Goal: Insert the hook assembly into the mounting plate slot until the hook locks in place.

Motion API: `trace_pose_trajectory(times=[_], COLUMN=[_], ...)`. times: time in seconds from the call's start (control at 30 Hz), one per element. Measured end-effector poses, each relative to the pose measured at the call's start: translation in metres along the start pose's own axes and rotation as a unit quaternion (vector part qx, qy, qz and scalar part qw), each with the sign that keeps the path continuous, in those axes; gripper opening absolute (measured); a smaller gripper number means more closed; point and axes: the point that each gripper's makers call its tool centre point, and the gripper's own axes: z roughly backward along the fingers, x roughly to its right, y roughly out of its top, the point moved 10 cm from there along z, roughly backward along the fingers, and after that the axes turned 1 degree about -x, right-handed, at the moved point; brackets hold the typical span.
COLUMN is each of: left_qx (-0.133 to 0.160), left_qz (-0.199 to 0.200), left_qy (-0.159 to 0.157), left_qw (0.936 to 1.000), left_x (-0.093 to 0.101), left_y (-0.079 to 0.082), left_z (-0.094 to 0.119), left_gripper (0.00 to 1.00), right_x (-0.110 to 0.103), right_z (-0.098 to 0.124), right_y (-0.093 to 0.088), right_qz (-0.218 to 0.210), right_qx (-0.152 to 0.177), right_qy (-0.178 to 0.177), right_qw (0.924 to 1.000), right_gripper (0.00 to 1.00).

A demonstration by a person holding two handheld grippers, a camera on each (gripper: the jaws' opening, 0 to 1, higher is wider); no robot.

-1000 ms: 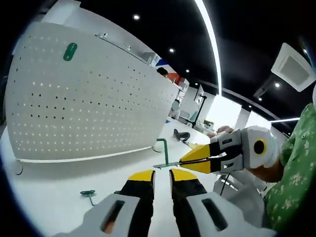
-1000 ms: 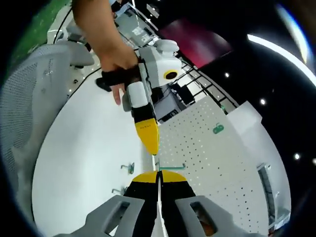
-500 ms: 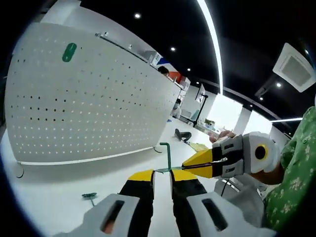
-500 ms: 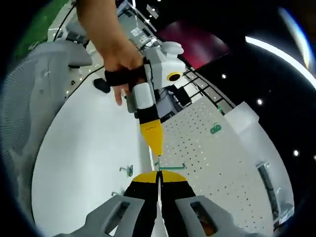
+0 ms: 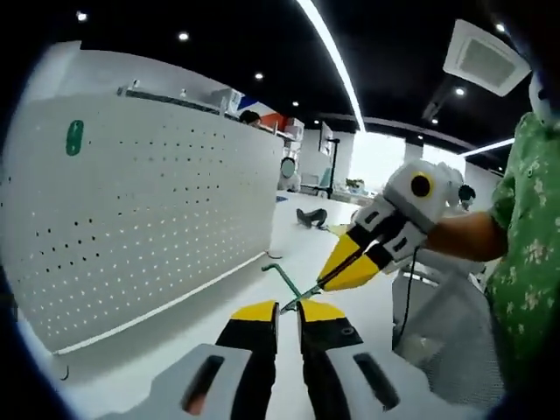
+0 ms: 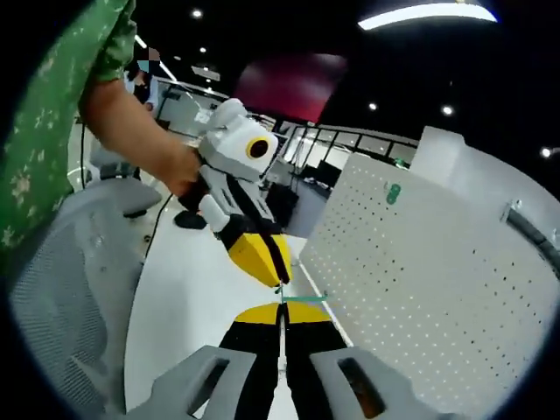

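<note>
Green hook held clear of the table, not yet at the pegboard.

Nearest, in the right gripper view: right gripper (image 6: 281, 308) with fingers (image 6: 258, 317) pressed together on the thin green hook (image 6: 302, 298), its crossbar sticking out just past the yellow tips toward the board. Left gripper (image 6: 262, 260) angled down from above, tip right at the hook, presumably to steady or re-seat it before insertion. In the left gripper view: left gripper (image 5: 285, 312) fingers (image 5: 255, 313) slightly apart, a narrow gap between them, apparently gripping nothing; hook (image 5: 285, 284) just beyond, pinched in the right gripper (image 5: 328, 282). Beyond, white table (image 5: 184, 328) and upright white pegboard (image 5: 149, 201) serving as mounting plate, hook well short of its holes. Small green tag (image 5: 74, 137) high on the board; writing not legible.
</note>
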Motion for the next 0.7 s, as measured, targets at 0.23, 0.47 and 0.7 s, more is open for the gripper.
trace_pose_trajectory(times=[0.23, 0.47, 0.7], left_qx=[-0.016, -0.008, -0.005], left_qz=[-0.037, -0.042, -0.037], left_qy=[-0.026, -0.041, -0.072], left_qw=[0.9988, 0.9982, 0.9967], left_x=[0.0066, 0.0091, 0.0102], left_y=[-0.0059, -0.0057, -0.0071], left_z=[0.0018, 0.0051, 0.0089], left_gripper=[0.07, 0.11, 0.1], right_x=[0.0042, 0.0014, -0.0011], right_z=[-0.0001, 0.0035, 0.0044], right_y=[-0.0052, -0.0044, -0.0033], right_qz=[-0.044, -0.059, -0.065], right_qx=[0.012, 0.019, 0.025], right_qy=[0.051, 0.076, 0.085], right_qw=[0.9977, 0.9952, 0.994], right_gripper=[0.0, 0.0, 0.0])
